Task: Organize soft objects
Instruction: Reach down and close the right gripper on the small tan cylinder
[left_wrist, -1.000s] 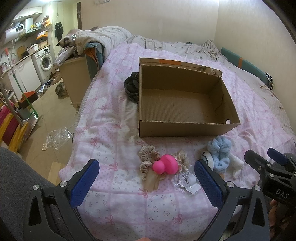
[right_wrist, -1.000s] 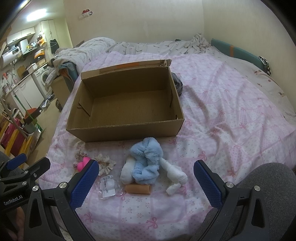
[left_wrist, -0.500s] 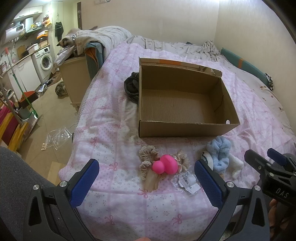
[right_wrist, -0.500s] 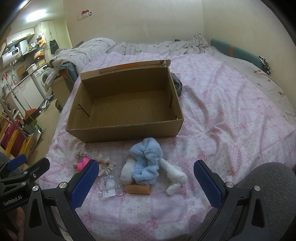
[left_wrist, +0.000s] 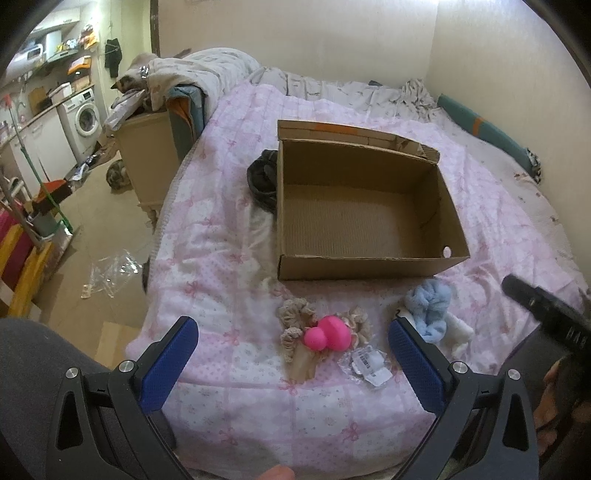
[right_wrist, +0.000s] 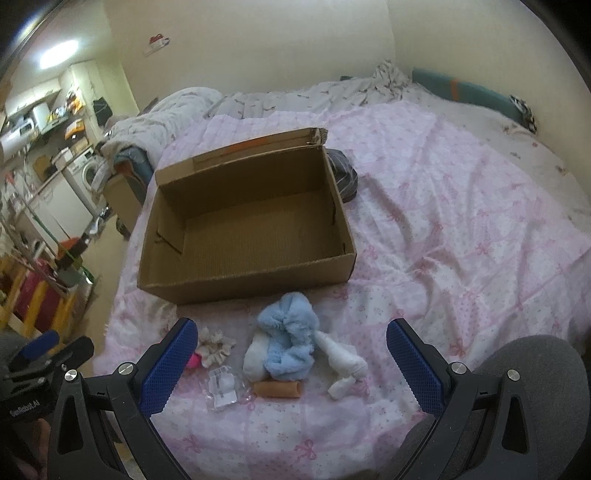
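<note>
Your left gripper (left_wrist: 291, 339), seen from the other camera, carries white lettering that looks like "GenRobot.AI"; on your right gripper (right_wrist: 291, 339), seen from the left wrist camera, only blurred white letters show. The small clear plastic packet with a white printed label (left_wrist: 367, 363) has print too fine to read.

Both grippers hover over the near edge of the bed with their blue-padded fingers (left_wrist: 168, 360) wide apart and nothing between them.

The open brown cardboard box (right_wrist: 236, 275) sits empty on the pink bow-patterned quilt (right_wrist: 461, 236), its far flap showing a strip of orange tape. A dark bundle of fabric (left_wrist: 263, 177) touches the box's left wall in the left view.

The soft things lie in a row just in front of the box's near wall: beige ruffled scrunchies (left_wrist: 295, 314) around a bright pink rounded silicone piece (left_wrist: 328, 334), then the packet, then a fluffy light-blue cloth bundle (right_wrist: 290, 345) resting against white rolled fabric pieces (right_wrist: 341, 360) and a tan tube-shaped roll (right_wrist: 277, 388).

You have open quilt to the right of the box. To the left the bed edge drops to the floor, close to the scrunchies.
</note>
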